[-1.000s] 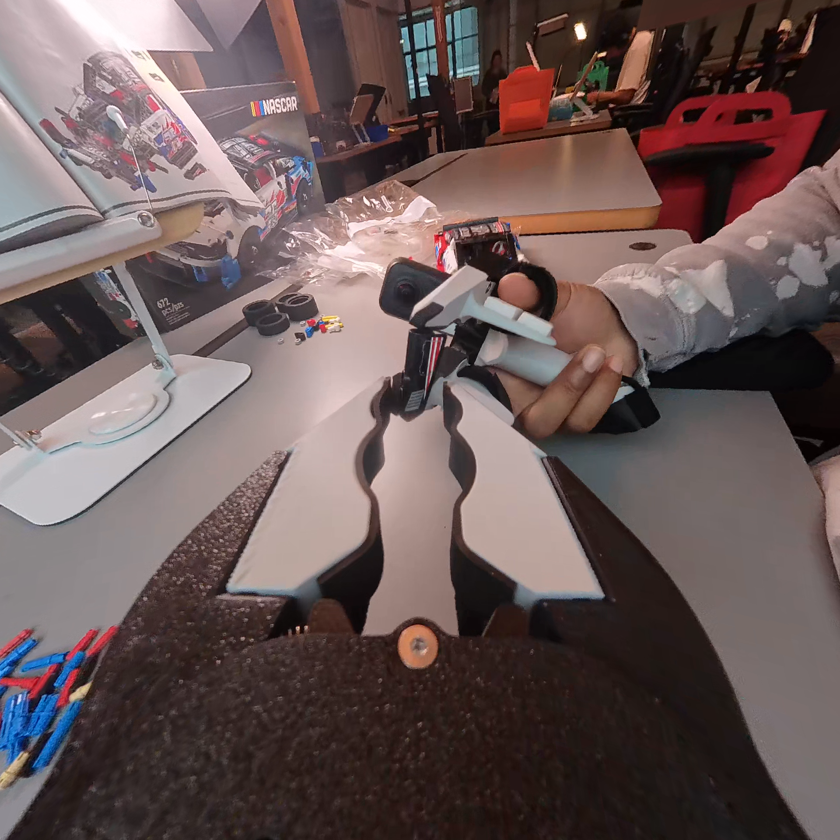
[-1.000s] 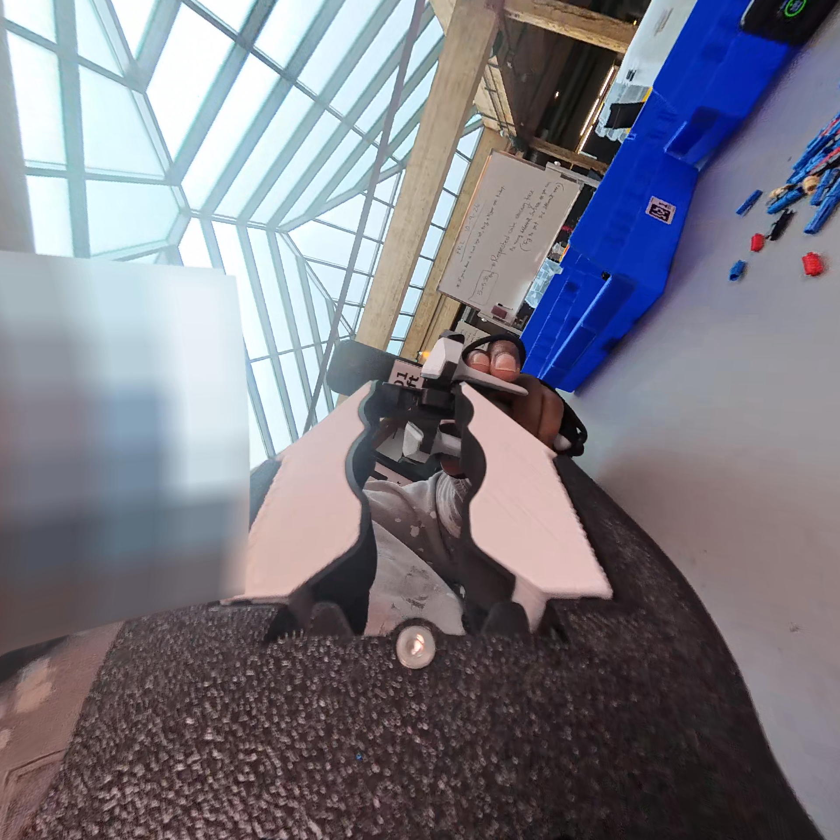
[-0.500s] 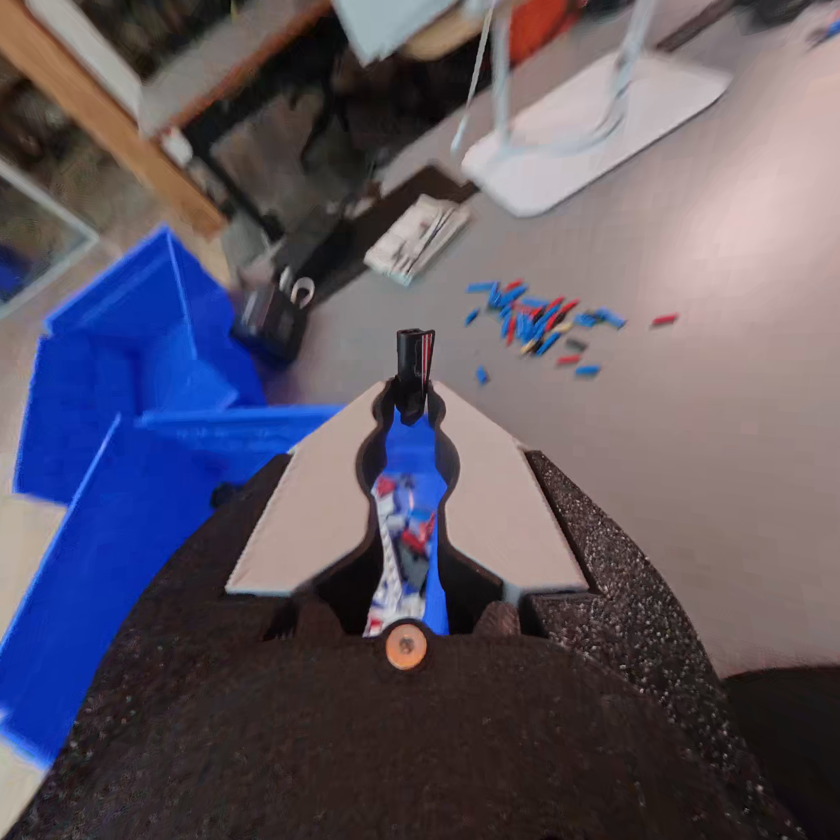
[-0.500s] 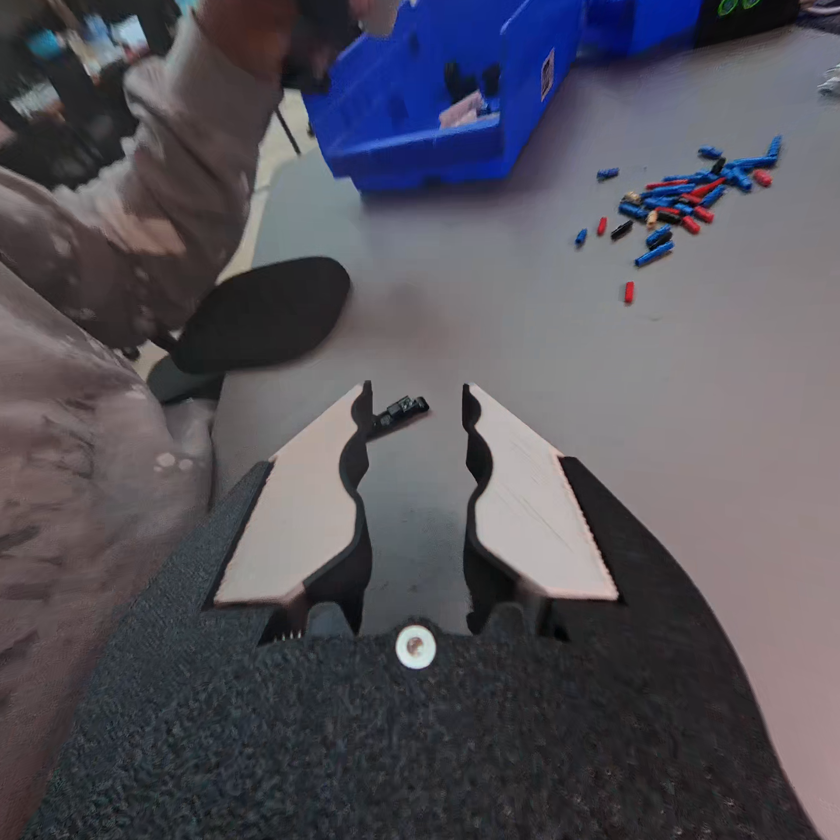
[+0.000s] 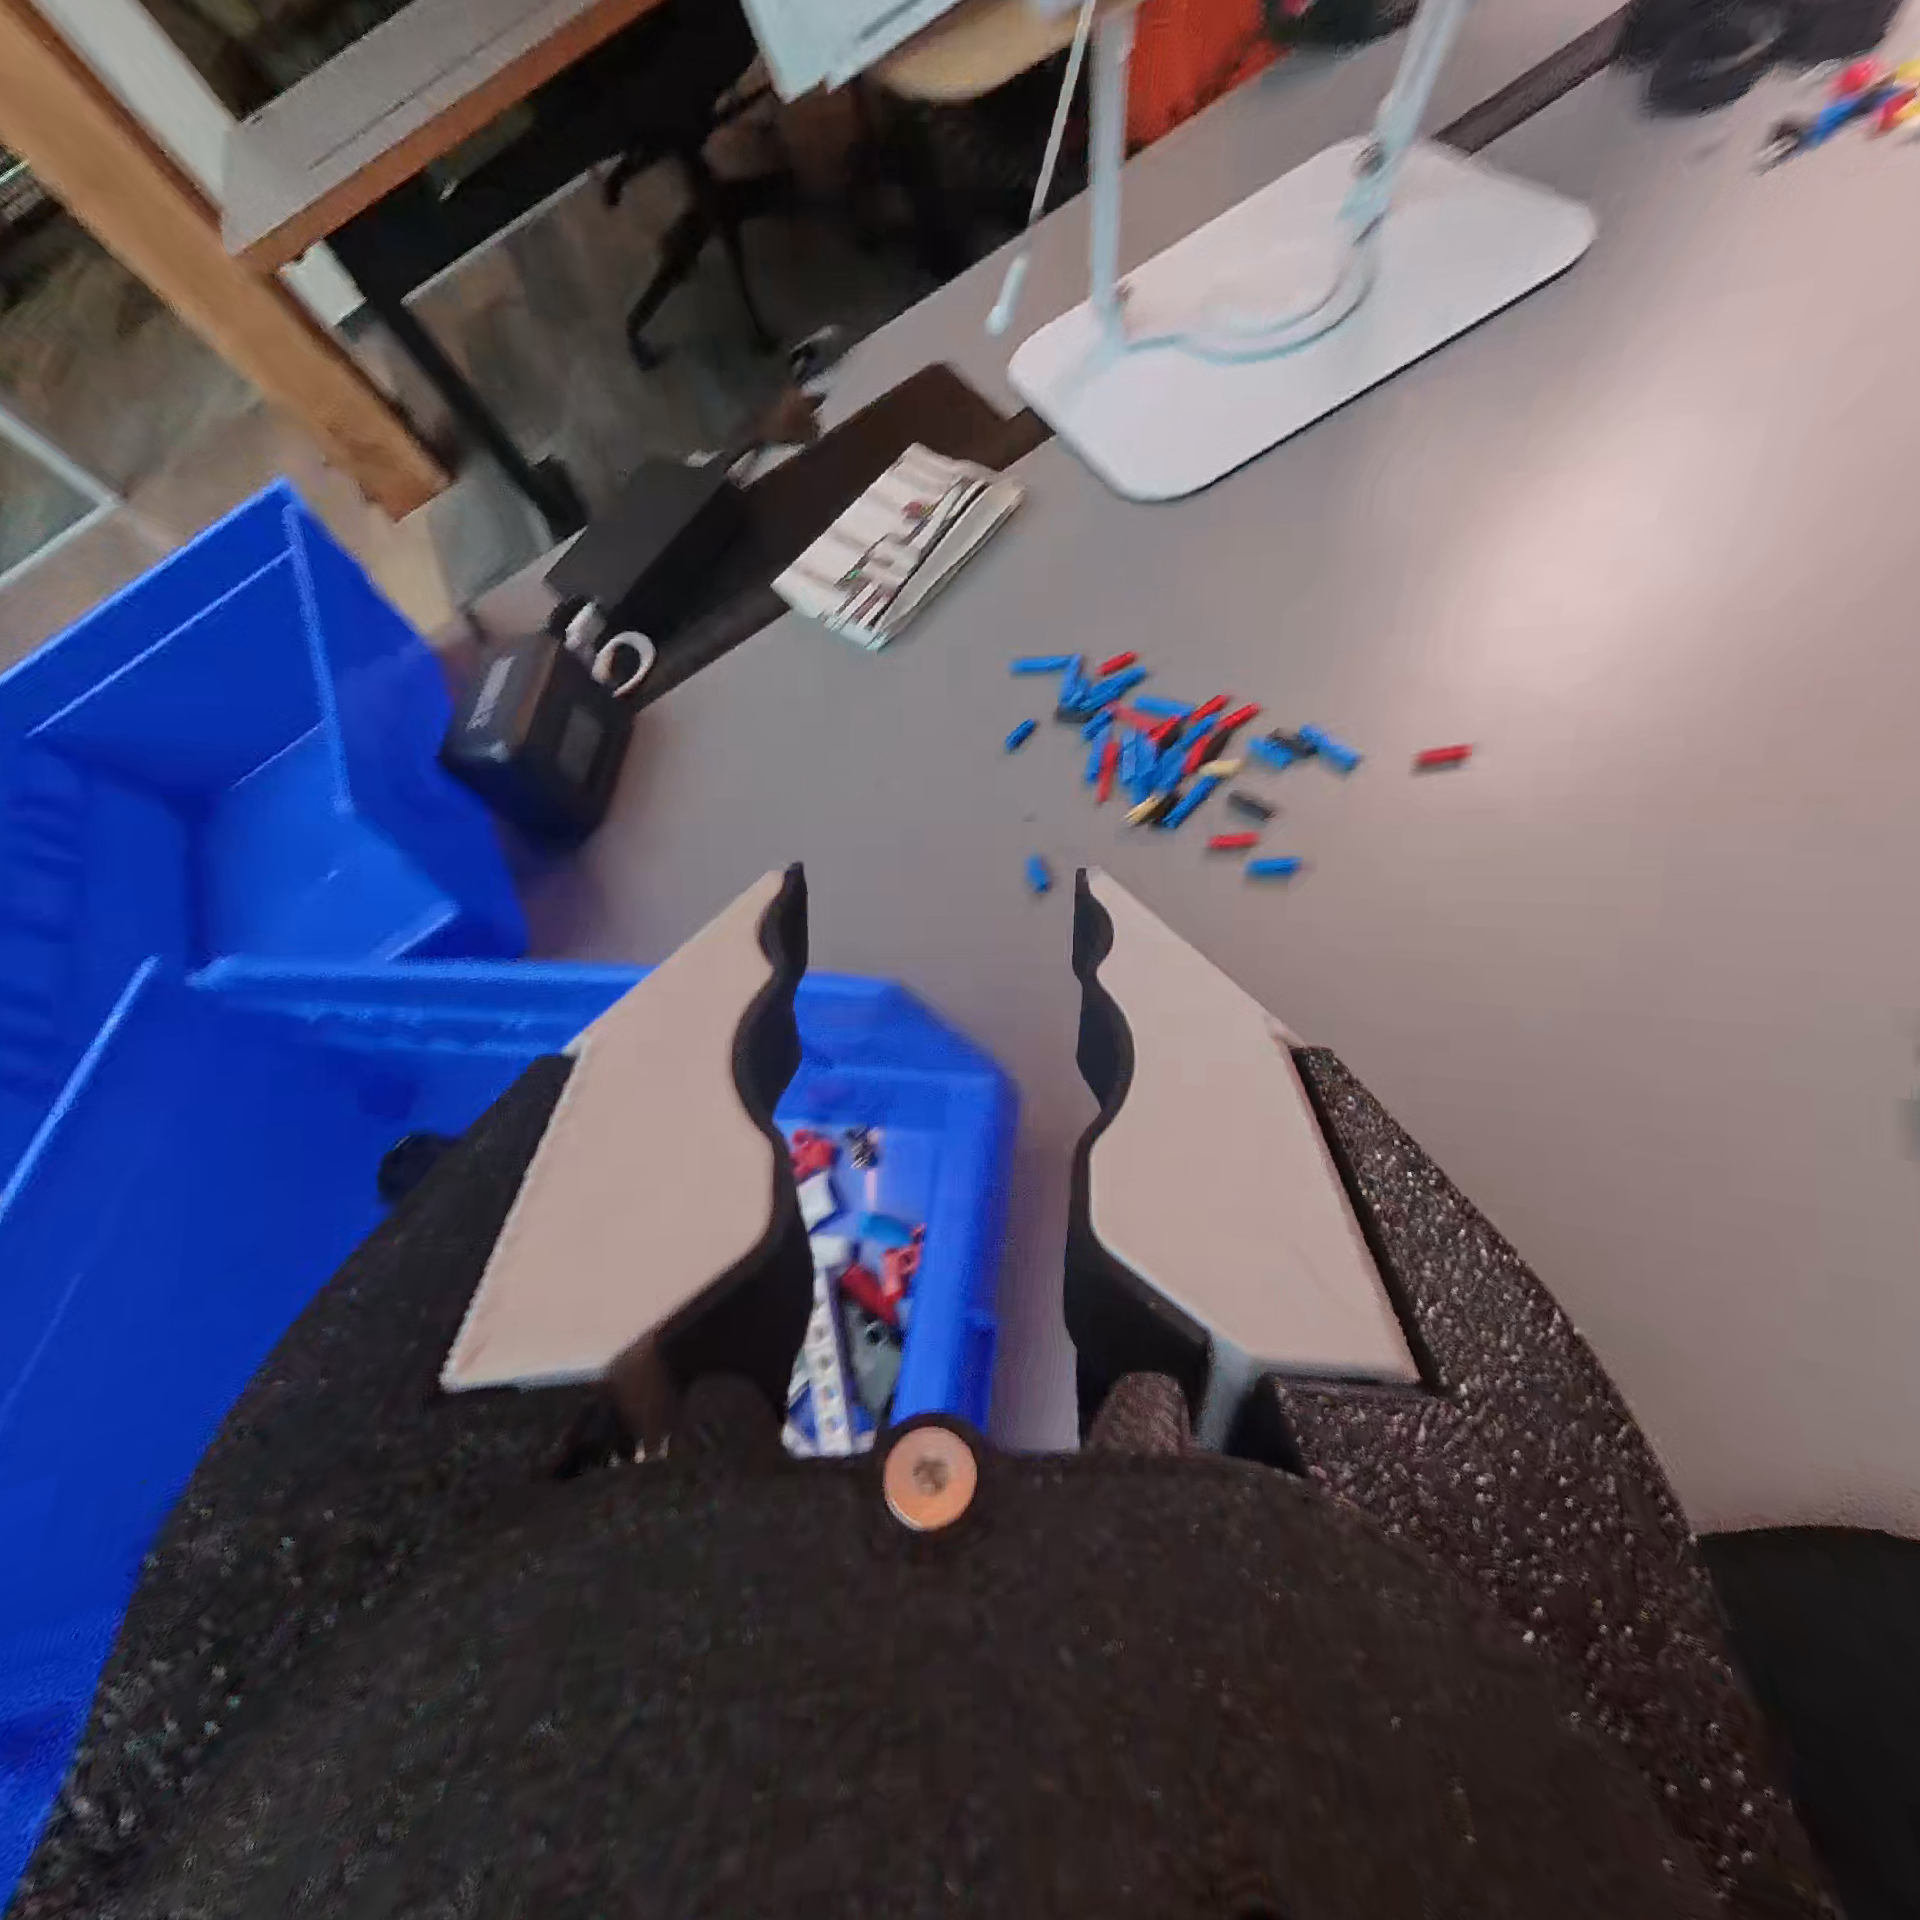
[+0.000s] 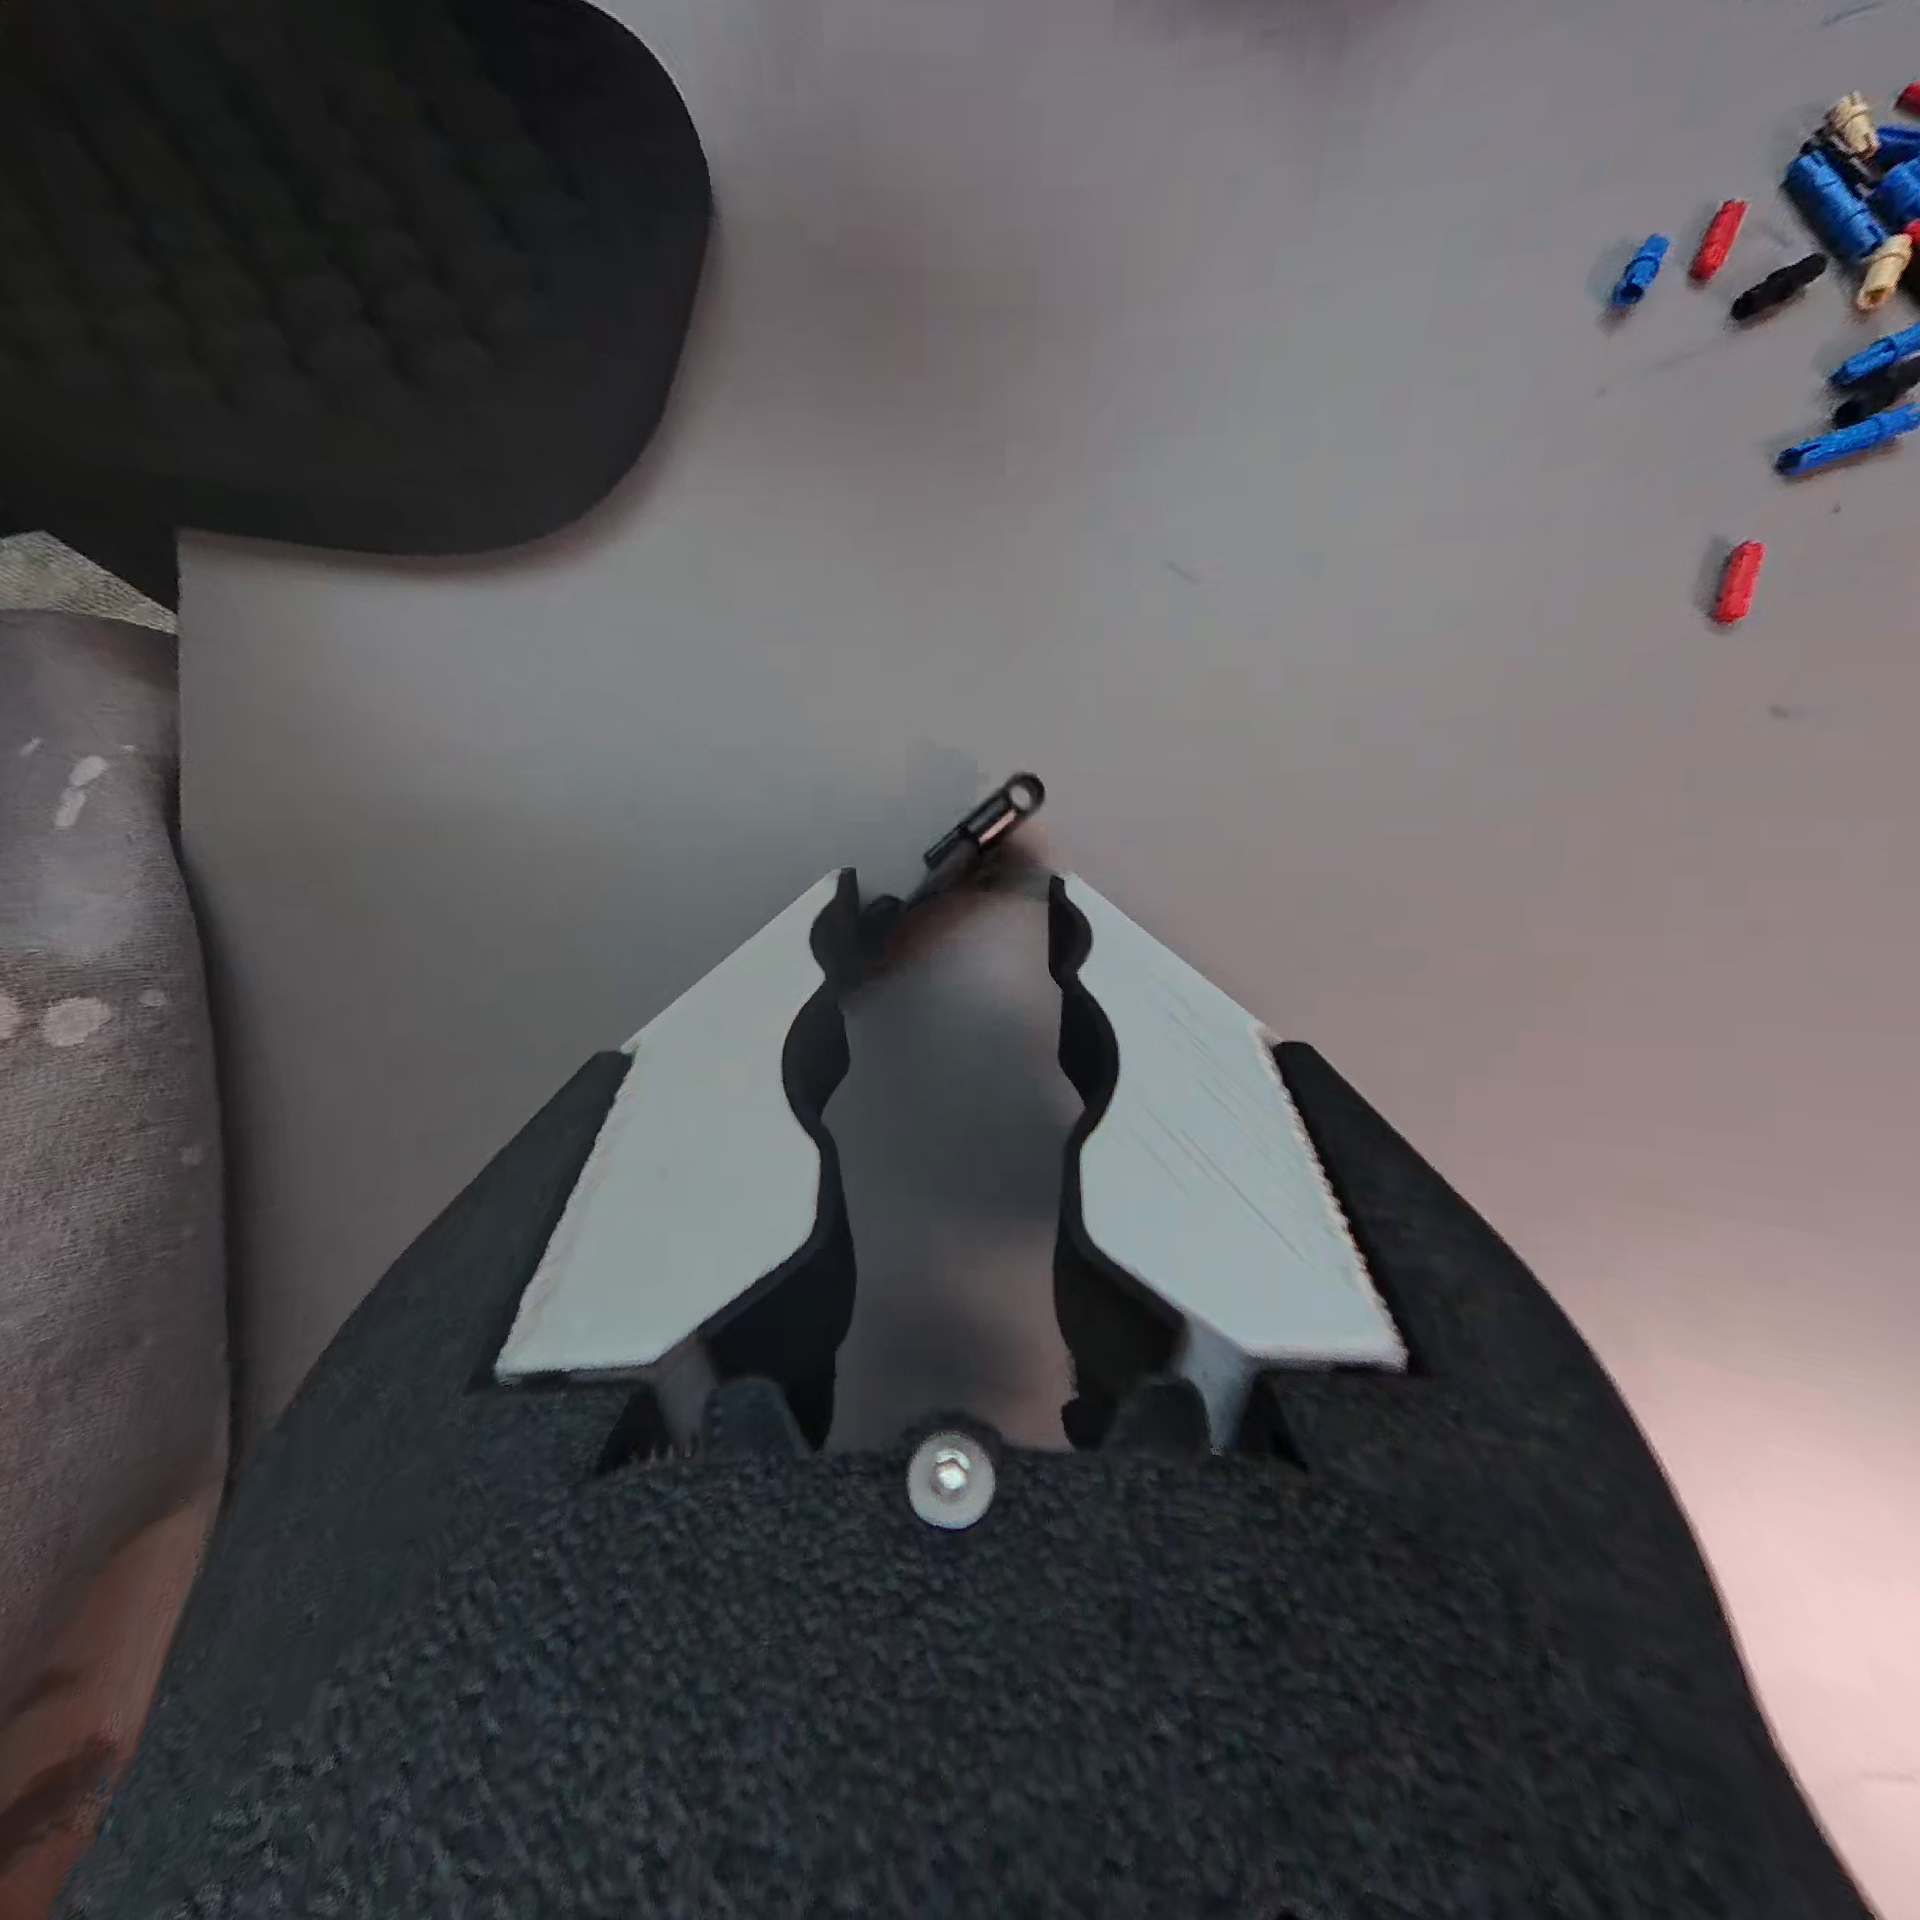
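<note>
My left gripper (image 5: 938,896) is open and empty, held above the corner of a blue bin (image 5: 312,1091) with several small red, white and black toy parts (image 5: 862,1226) inside. My right gripper (image 6: 951,888) is open and low over the grey table (image 6: 1247,623). A small black pin-like part (image 6: 977,831) lies on the table at its tips, touching or just beside the left fingertip (image 6: 842,904). A scatter of blue, red and black pins shows in the left wrist view (image 5: 1164,748) and at the right wrist view's upper right (image 6: 1849,260).
A white stand base (image 5: 1309,312) sits at the far side of the table. A folded booklet (image 5: 904,551) and a small black device (image 5: 540,727) lie by a second blue bin (image 5: 187,727). A black padded armrest (image 6: 312,260) and a sleeve (image 6: 94,987) are at the left. Across from one pair of fingers to the other is roughly 25 cm. My left gripper is the nearer one to the small black device (image 5: 540,727): about 25 cm, against 50 cm.
My left gripper swung to the blue bin with a small black piece, then opened; the piece is gone from it. My right gripper opened and came down close to the black part on the table.
</note>
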A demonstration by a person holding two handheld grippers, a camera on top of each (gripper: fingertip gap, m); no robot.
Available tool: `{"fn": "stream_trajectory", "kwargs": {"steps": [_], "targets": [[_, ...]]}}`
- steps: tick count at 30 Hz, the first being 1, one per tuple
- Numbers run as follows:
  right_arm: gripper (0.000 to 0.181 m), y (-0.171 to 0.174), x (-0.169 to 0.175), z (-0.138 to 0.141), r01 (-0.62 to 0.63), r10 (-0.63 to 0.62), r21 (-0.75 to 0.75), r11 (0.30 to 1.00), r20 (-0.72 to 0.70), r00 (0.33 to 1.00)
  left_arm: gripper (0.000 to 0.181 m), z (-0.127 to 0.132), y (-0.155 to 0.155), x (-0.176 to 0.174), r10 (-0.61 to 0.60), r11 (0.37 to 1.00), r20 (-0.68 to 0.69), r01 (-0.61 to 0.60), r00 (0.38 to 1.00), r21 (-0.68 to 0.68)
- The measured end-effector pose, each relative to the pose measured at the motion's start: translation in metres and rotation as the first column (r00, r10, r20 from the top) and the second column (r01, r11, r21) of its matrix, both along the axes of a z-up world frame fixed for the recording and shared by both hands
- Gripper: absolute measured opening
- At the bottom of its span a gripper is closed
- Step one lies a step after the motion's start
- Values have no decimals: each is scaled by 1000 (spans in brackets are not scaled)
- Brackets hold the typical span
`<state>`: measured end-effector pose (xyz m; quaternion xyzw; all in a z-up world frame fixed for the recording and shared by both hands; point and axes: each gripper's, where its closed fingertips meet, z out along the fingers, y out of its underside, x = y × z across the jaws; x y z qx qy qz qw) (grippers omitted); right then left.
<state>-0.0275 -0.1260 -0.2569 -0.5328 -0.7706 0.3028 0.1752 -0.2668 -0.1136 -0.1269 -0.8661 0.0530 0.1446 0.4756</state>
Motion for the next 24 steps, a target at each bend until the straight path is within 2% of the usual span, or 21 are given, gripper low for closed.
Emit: {"fn": "stream_trajectory", "kwargs": {"steps": [2, 4, 8, 11, 13, 15, 17, 18, 19, 24], "targets": [[21, 7, -2, -1, 6, -4, 53, 999, -29, 1000, 50, 4, 17, 40, -130, 991, 93, 125, 987, 56], [6, 13, -3, 0, 23, -22, 37, 999, -49, 999, 50, -1, 31, 82, -262, 964, 204, 248, 943, 92], [6, 29, 2, 8, 54, -57, -31, 998, -104, 993, 50, -30, 49, 145, -421, 902, 421, 419, 804, 101], [6, 47, 2, 44, 121, -172, -207, 971, -253, 952, 52, -31, 58, 185, -524, 839, 563, 500, 639, 214], [6, 63, 3, 85, 126, -285, -378, 917, -404, 869, 54, -14, 64, 202, -601, 790, 618, 494, 507, 362], [6, 75, 9, 123, 68, -385, -531, 844, -513, 767, 54, 11, 68, 216, -681, 725, 641, 445, 353, 525], [6, 86, 16, 147, 17, -460, -617, 787, -568, 683, 50, 30, 72, 229, -727, 676, 649, 407, 226, 615], [6, 88, 18, 153, -3, -476, -631, 776, -588, 654, 47, 37, 73, 237, -746, 651, 640, 407, 185, 641], [6, 90, 21, 157, -15, -483, -634, 773, -604, 634, 42, 40, 75, 244, -758, 633, 632, 417, 161, 653], [6, 91, 25, 164, -18, -486, -611, 792, -648, 586, 16, 40, 81, 271, -789, 579, 599, 490, 135, 652]]}}
